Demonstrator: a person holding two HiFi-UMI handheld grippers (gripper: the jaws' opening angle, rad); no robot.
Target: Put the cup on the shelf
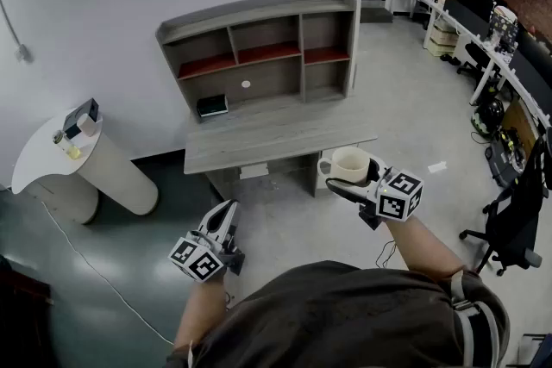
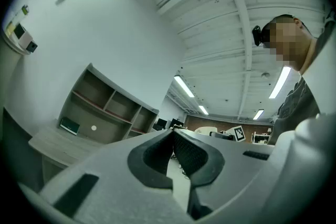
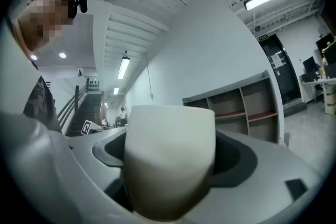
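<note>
Smooth, rounded cream cup sits clamped in the right gripper. Ribbed jaws of the left gripper are pressed together, empty. Grey wood-grain shelf ahead.

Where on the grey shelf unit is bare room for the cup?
The three red shelf boards look bare, and so does the grey desktop in front. Only the lower left corner is taken, by a small dark box.

Ahead of me stands the grey desk, with the shelf along its back edge. A small dark box lies on the desk, under the shelf's left side.
</note>
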